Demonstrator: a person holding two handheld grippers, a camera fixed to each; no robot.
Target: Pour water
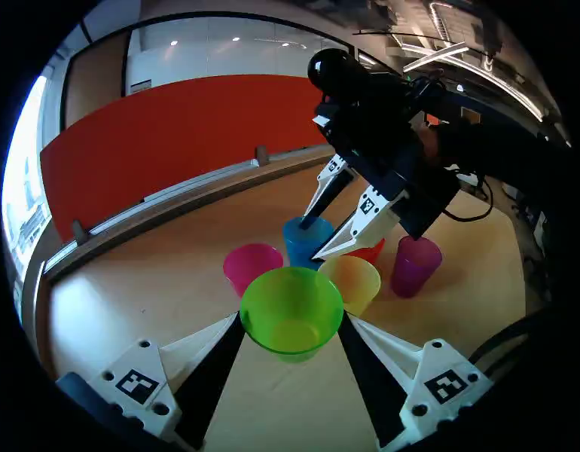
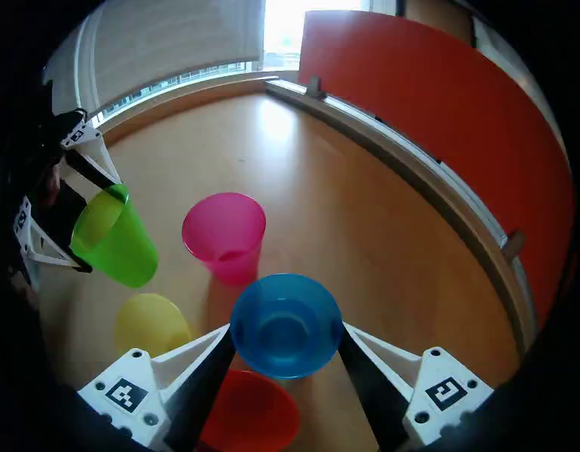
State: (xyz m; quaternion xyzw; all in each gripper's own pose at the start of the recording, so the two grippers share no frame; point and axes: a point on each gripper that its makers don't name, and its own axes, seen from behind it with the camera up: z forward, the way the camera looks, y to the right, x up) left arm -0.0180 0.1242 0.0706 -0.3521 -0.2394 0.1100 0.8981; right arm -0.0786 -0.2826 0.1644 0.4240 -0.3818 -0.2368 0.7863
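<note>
Nearest in the left gripper view, the left gripper (image 1: 290,318) pinches the green cup (image 1: 291,301), one finger on each side; in the right gripper view this cup (image 2: 113,237) hangs tipped above the table. The right gripper (image 2: 286,333) likewise clamps the blue cup (image 2: 286,322) between both fingers. Around them on the pale wooden table (image 2: 328,196) stand a pink cup (image 2: 224,230), a yellow cup (image 2: 151,324), a red cup (image 2: 248,414) and a purple cup (image 1: 415,264). Beyond the table's far edge runs a red partition (image 1: 177,135), with a bright window (image 2: 290,22) and ceiling lights (image 1: 448,53) farther off.
</note>
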